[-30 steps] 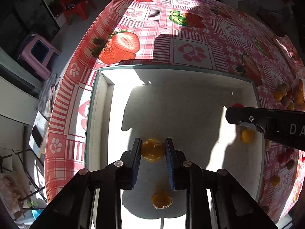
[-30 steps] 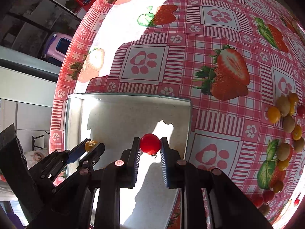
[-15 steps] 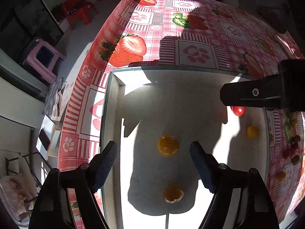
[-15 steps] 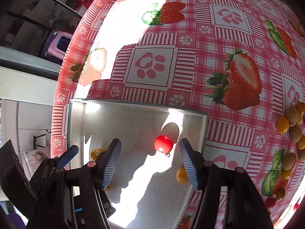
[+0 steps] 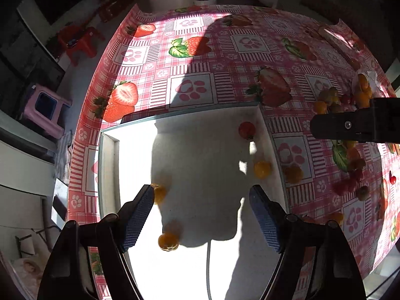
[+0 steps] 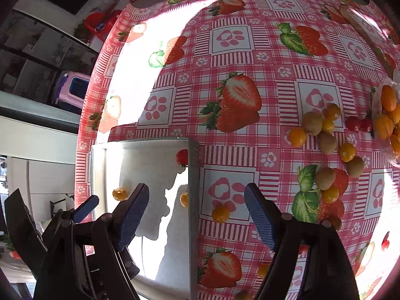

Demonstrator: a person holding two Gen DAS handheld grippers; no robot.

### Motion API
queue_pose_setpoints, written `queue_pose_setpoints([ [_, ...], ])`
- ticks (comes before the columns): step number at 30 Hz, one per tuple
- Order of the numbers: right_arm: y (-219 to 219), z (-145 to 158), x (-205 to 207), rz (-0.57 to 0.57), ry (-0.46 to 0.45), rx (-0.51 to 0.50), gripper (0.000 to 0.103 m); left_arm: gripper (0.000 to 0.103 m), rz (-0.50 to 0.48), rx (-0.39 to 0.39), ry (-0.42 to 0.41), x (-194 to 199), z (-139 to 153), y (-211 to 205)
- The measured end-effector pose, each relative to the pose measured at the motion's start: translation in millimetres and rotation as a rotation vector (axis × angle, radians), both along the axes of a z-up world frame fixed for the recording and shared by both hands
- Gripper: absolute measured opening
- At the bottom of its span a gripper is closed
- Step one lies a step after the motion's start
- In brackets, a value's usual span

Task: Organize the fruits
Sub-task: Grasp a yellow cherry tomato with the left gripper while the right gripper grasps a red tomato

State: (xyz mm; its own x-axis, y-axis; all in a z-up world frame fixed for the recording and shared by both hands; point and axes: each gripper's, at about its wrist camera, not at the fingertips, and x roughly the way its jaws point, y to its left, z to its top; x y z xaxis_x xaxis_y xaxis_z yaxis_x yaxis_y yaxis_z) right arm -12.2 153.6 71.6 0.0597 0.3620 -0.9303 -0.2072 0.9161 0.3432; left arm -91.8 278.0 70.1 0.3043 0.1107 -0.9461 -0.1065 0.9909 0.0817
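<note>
Fruits, loose lot: 1 red cherry tomato [image 5: 246, 130] at the far right corner of the white tray [image 5: 108, 150], touching or just beside its right wall; 3 orange fruits elsewhere on the tray floor, 1 [image 5: 262, 169] near the right wall, 1 [image 5: 160, 193] beside the left claw's left finger, 1 [image 5: 168, 242] nearer. Unsorted heap [image 6: 322, 130] of yellow, orange, green-brown and red fruits lies on the strawberry tablecloth [image 6: 235, 37], far right of the tray. 1 stray orange fruit [image 6: 220, 213] sits just outside the tray's right wall, ahead of the right gripper [image 6: 196, 215], slightly left of its right finger. Right gripper: fully spread, holding nothing, judged nearer the heap. Left gripper [image 5: 201, 215]: fully spread, holding nothing, above the tray.
</note>
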Motion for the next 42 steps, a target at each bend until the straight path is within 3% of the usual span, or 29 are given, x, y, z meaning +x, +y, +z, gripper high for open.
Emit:
queue_pose_setpoints([
  [14,-169.4,-16.7,-30.1,-0.268,0.055,-0.123,0.082,0.079,-0.175,-0.049,0.039,42.6,-2.9,-111.2],
  [25,-269.4,-27.9,-56.3,-0.403,0.057,-0.241,0.082,0.079,-0.165,-0.160,0.130,68.9,-34.1,-171.2],
  [32,-301.7,-43.0,-62.0,-0.429,0.071,-0.272,0.082,0.079,-0.108,-0.173,0.158,83.7,-50.3,-185.0],
  [42,-303.5,-55.8,-53.9,-0.383,0.055,-0.325,0.075,0.079,-0.029,-0.155,0.165,93.9,-61.3,-196.3],
])
